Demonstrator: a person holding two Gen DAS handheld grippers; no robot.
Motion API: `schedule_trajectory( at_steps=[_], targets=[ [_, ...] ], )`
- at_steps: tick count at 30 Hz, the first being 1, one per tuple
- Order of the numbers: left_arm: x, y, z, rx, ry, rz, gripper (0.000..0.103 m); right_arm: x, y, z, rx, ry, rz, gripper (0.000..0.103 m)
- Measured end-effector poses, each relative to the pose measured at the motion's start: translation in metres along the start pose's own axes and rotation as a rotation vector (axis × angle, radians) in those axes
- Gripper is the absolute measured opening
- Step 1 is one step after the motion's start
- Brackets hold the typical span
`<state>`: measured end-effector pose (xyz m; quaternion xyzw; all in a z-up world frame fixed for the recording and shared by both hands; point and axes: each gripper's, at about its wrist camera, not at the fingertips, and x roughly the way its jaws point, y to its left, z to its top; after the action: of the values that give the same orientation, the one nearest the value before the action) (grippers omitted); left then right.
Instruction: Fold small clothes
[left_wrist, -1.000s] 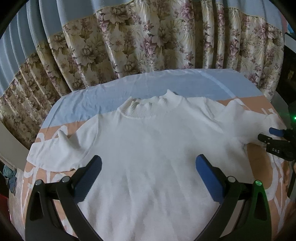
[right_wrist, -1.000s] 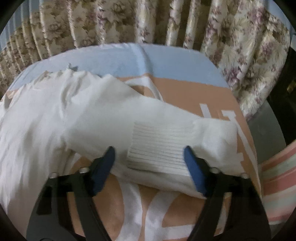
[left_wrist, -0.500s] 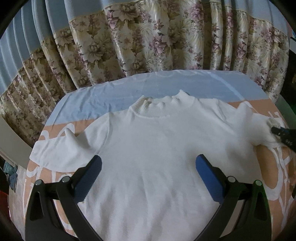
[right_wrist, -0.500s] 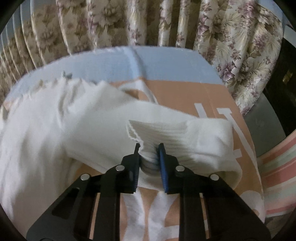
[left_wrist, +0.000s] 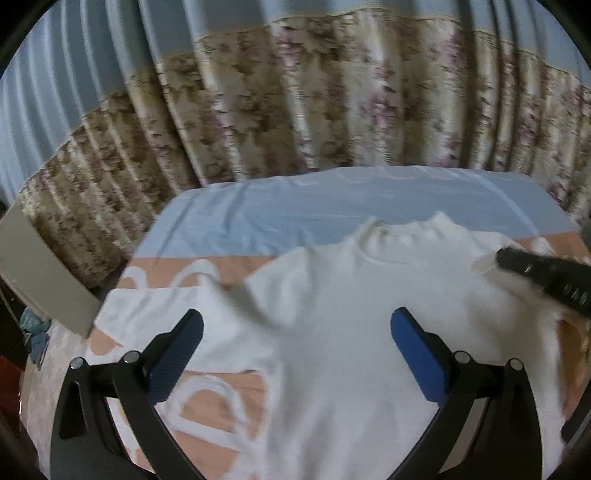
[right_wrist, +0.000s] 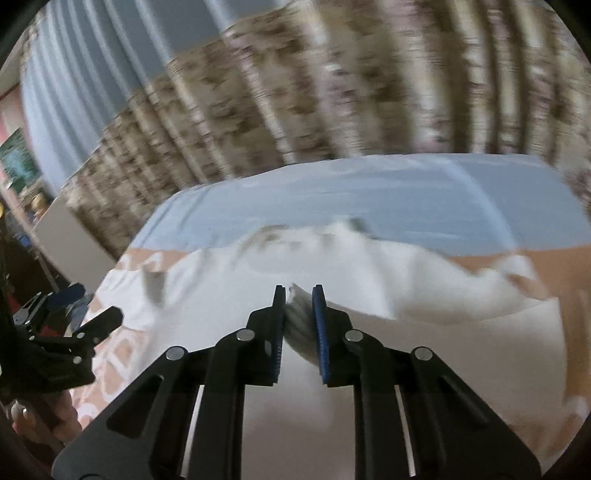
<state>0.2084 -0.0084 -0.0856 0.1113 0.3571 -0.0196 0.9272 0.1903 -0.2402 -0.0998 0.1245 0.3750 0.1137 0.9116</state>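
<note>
A white knit sweater (left_wrist: 332, 321) lies front-up on the bed, collar toward the curtain. My left gripper (left_wrist: 295, 321) hovers open over its left chest, nothing between the pads; the left sleeve (left_wrist: 147, 306) lies flat beyond it. In the right wrist view my right gripper (right_wrist: 298, 295) is closing its jaws on the ribbed cuff (right_wrist: 301, 321) of the right sleeve, which is lifted and drawn over the sweater body (right_wrist: 221, 295). The right gripper's tip (left_wrist: 535, 273) shows at the right edge of the left wrist view. The left gripper (right_wrist: 74, 317) appears at the far left.
The bedsheet (left_wrist: 277, 221) is blue at the far end, peach with white lettering nearer. A floral curtain (left_wrist: 295, 110) hangs close behind the bed. A grey panel (left_wrist: 37, 273) stands off the left side. A person's hand (right_wrist: 37, 417) holds the left gripper.
The right gripper went from open around the cuff to shut on it, then rose and swung left with the sleeve over the sweater. The left gripper drifted left, still open.
</note>
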Motion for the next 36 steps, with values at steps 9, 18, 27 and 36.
schedule_trajectory(
  at_steps=[9,18,27,36],
  targets=[
    [0.015,0.041,-0.012,-0.052,0.038,0.029,0.101,0.098,0.067,-0.016,-0.046,0.171,0.094,0.016],
    [0.032,0.008,-0.017,-0.075,0.097,-0.127,0.101,0.041,0.038,-0.024,-0.118,0.142,0.025,0.073],
    [0.059,-0.072,-0.024,0.018,0.144,-0.298,0.102,-0.023,-0.033,-0.034,-0.114,-0.049,-0.351,0.094],
    [0.075,-0.114,-0.029,0.065,0.171,-0.318,0.086,-0.042,-0.071,-0.049,-0.055,-0.070,-0.426,0.091]
  ],
)
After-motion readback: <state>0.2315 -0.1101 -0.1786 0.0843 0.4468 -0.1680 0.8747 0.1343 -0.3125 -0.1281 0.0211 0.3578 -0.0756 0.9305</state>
